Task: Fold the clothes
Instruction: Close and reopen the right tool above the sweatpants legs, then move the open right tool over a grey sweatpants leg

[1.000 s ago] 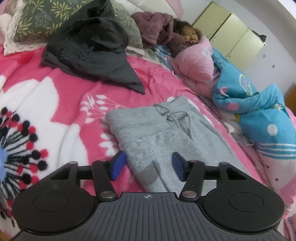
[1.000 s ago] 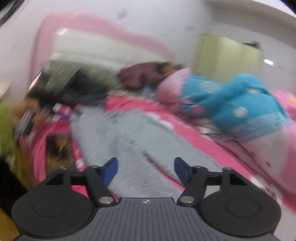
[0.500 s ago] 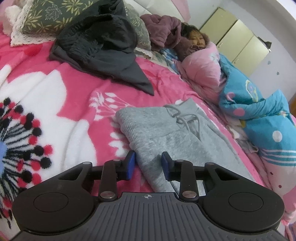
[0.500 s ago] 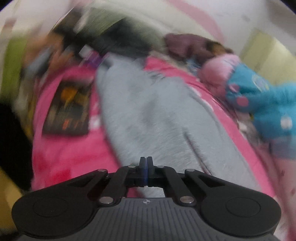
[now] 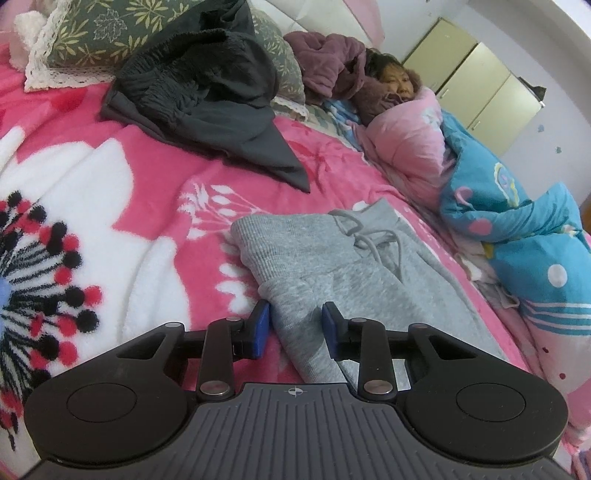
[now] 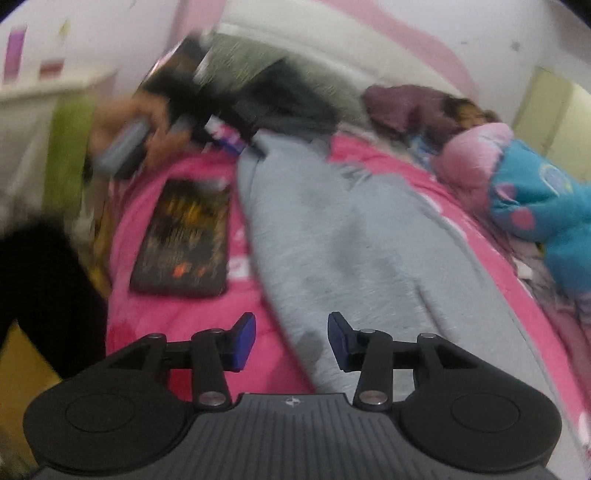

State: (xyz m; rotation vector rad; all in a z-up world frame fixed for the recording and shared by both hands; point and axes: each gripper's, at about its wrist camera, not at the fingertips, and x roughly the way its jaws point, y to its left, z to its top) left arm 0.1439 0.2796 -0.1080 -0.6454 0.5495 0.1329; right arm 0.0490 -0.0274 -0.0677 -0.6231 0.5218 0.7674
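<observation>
Grey sweatpants (image 5: 332, 273), drawstring waist, lay flat on pink blanket (image 5: 110, 192); left gripper (image 5: 295, 326) spread, straddling the fabric's edge; right gripper (image 6: 291, 339) spread, holding nothing.

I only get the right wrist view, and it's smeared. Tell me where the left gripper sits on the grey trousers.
Observer: The left gripper straddles the left edge of the grey trousers, a little below the waistband, with its fingers open.
Operator: Report the drawstring.
Observer: The drawstring lies loose on top of the fabric, trailing down from the waistband.
Operator: Say what lies beyond the waistband.
Observer: A dark garment is heaped against a green leaf-print pillow, apart from the trousers.
</observation>
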